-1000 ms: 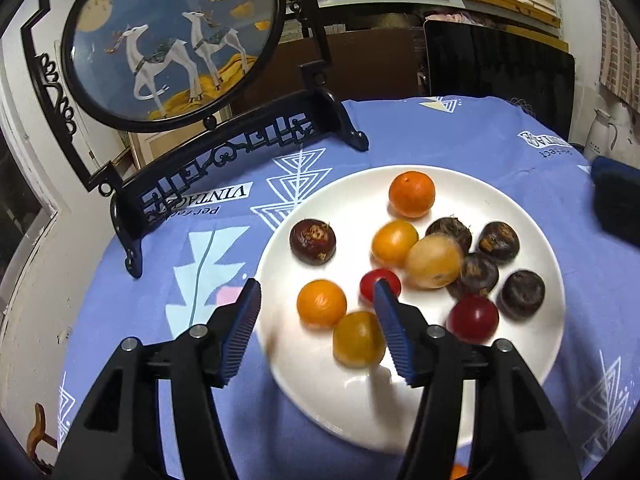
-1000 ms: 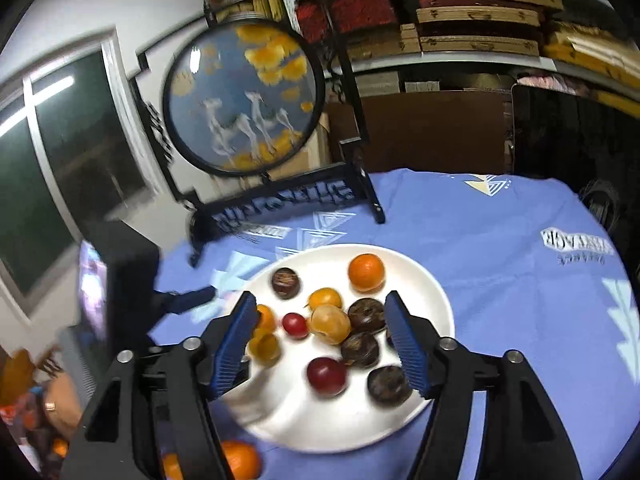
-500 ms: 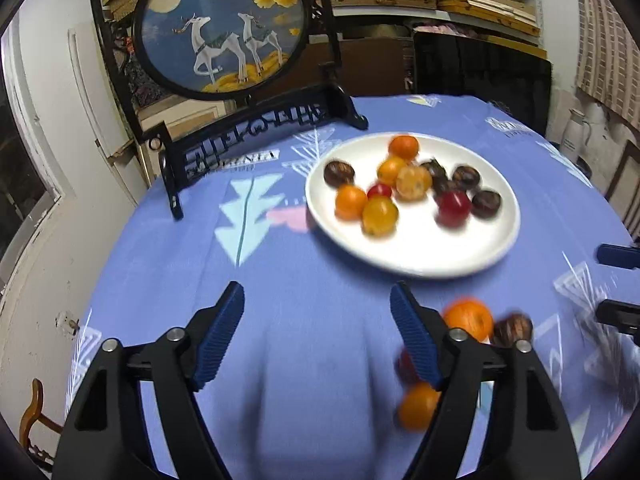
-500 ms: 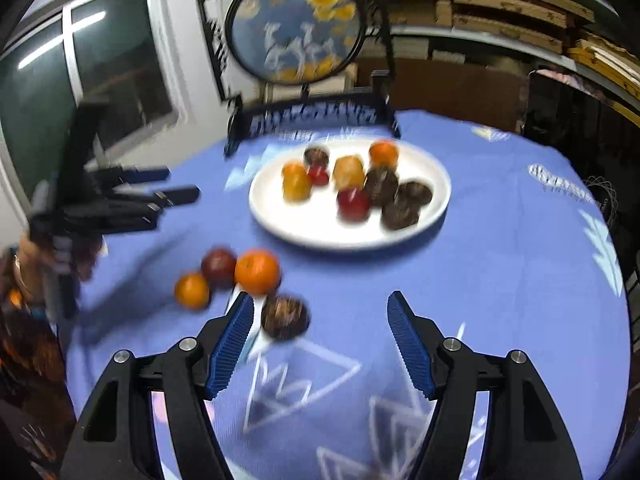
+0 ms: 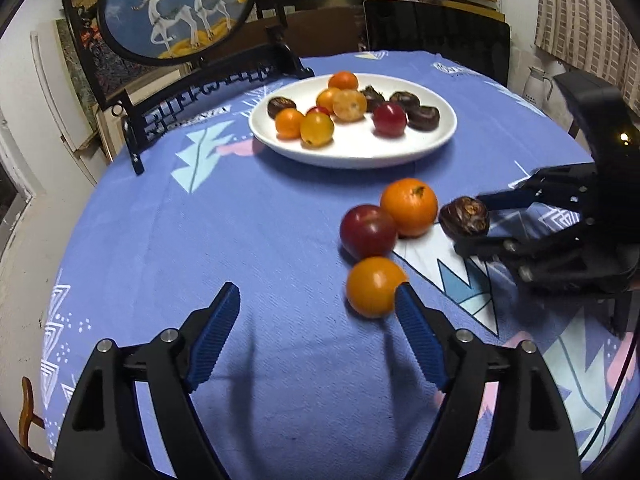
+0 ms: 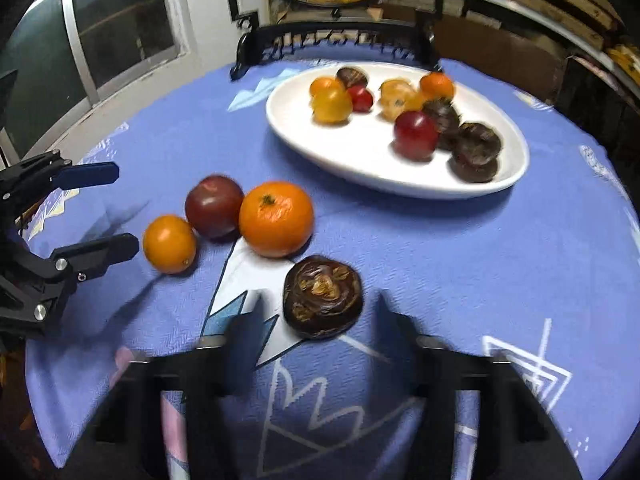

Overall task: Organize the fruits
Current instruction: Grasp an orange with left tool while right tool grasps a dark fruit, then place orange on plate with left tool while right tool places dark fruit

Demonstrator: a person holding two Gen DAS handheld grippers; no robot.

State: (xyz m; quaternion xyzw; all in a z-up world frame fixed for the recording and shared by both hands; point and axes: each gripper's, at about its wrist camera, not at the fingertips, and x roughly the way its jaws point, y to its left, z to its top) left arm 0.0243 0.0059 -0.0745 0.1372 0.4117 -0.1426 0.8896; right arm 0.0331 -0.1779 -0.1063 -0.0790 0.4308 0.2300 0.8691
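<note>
- The white plate [image 5: 352, 152] sits on the blue patterned tablecloth [image 5: 240, 220], toward the far side, just in front of the black carved stand [image 5: 208, 92] with its round painted screen [image 5: 176, 8]; it holds a heap of small orange, red and dark brown fruits, bunched on the half nearest the stand
- Four fruits lie on the cloth, on the near side of the plate and apart from it: a large orange [image 5: 409, 207], a dark red plum [image 5: 368, 231] touching the orange on the side away from the right gripper, a small yellow-orange fruit [image 5: 374, 286] just nearer than the plum, and a wrinkled dark brown fruit [image 5: 465, 216] on the other side of the orange, close to it but whether touching I cannot tell
- The left gripper [image 5: 318, 336] hangs low over the cloth, nearer than the loose fruits, its jaws wide apart and holding nothing; the tip of its right blue pad [image 5: 416, 332] is right beside the small yellow-orange fruit, which lies outside the gap
- The right gripper [image 6: 316, 340] is blurred in its own view; its jaws stand apart with the wrinkled dark brown fruit [image 6: 323, 302] at their tips, roughly between them; from the left wrist view the fingers lie on either side of that fruit; no squeeze shows, so I read it as spread and not clamped
</note>
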